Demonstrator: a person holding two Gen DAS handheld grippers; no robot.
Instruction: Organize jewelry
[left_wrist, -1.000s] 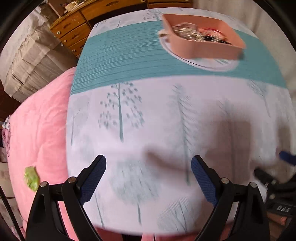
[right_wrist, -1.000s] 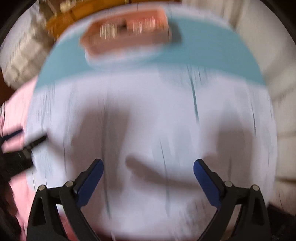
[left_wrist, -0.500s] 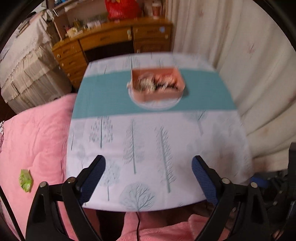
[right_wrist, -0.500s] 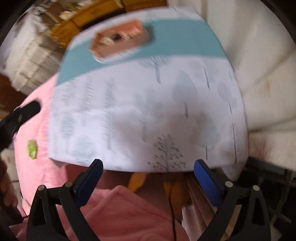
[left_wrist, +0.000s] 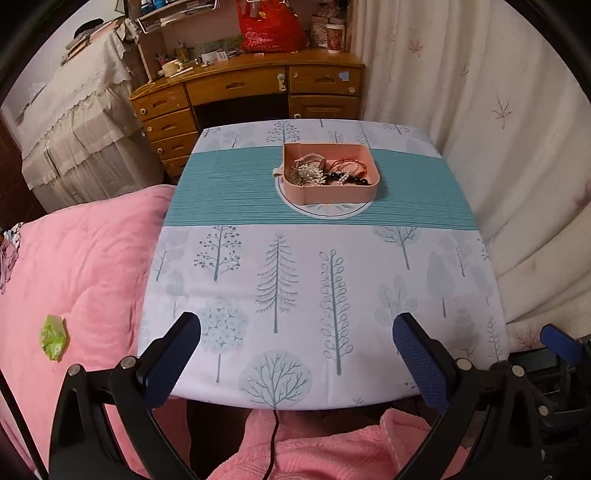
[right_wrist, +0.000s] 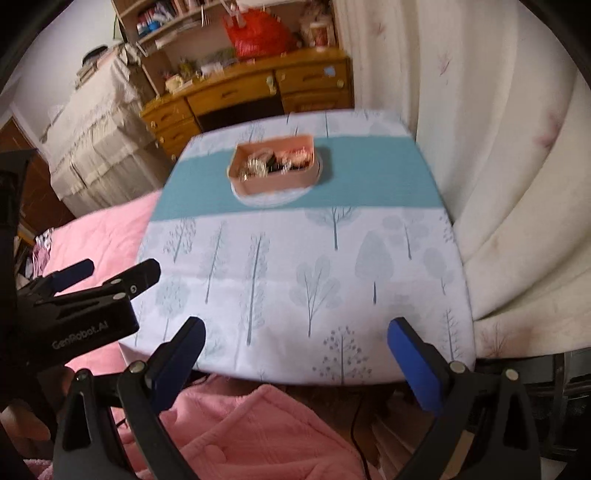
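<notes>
A pink box (left_wrist: 328, 194) stands on the teal band of the table, on a white round mat (left_wrist: 325, 212). It holds a heap of jewelry (left_wrist: 325, 173): silver pieces, dark beads, red cords. The box also shows in the right wrist view (right_wrist: 280, 181). My left gripper (left_wrist: 297, 354) is open and empty, held back over the table's near edge, far from the box. My right gripper (right_wrist: 295, 354) is open and empty, also back at the near edge. The left gripper's body shows in the right wrist view (right_wrist: 85, 295), at the left.
The table (left_wrist: 369, 258) has a white cloth with tree prints. A pink bed (left_wrist: 74, 266) with a green wrapper (left_wrist: 54, 336) lies to the left. A cream curtain (left_wrist: 498, 129) hangs on the right. A wooden desk (left_wrist: 251, 88) stands behind. Pink fabric (left_wrist: 314, 454) lies below the near edge.
Both grippers have pulled back and up from low over the cloth. The whole table and the room behind now show. Both stay open and empty.
</notes>
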